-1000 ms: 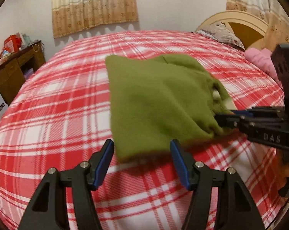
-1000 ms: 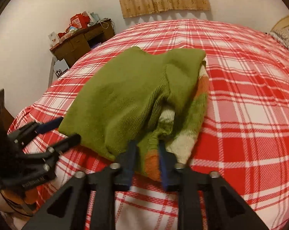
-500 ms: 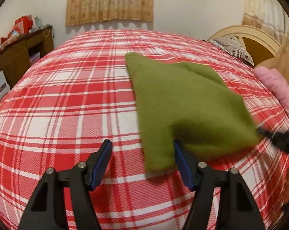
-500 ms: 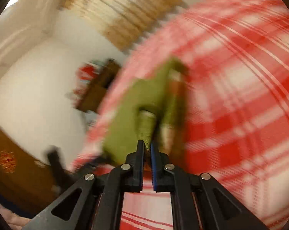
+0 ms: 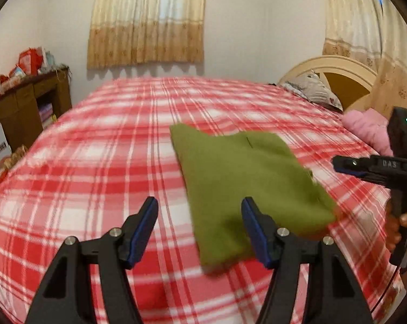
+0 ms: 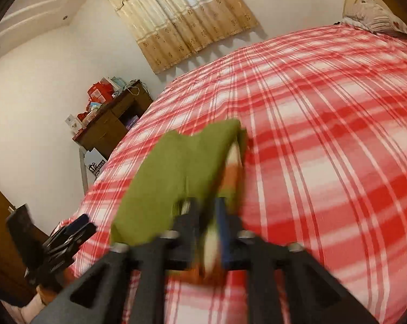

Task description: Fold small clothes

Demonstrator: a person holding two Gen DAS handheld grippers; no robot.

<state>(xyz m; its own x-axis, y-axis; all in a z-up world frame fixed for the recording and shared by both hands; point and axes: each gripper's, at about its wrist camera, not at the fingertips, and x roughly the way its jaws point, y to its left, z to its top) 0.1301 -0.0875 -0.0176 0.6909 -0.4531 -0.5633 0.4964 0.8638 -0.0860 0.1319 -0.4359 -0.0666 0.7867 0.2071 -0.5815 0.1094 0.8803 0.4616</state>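
On the red plaid bedspread (image 5: 101,145) the folded green garment (image 5: 246,186) lay with its long axis running away toward the headboard (image 5: 330,67). The left gripper (image 5: 199,232) hung apart, empty, at the garment's near edge. The right gripper (image 6: 206,232) was opening, the garment's striped edge between its jaws. A pink bundle (image 5: 365,127) lay well beyond the garment.

The left gripper (image 5: 199,229) has two matte black, triangular-cutout arms, each studded with round silver screws, and blue pads lining the inner faces of its fingers. The right gripper (image 5: 341,163) is likewise black with a blue-edged tip; white letters mark its side, and a small green light glows on the black box above it.
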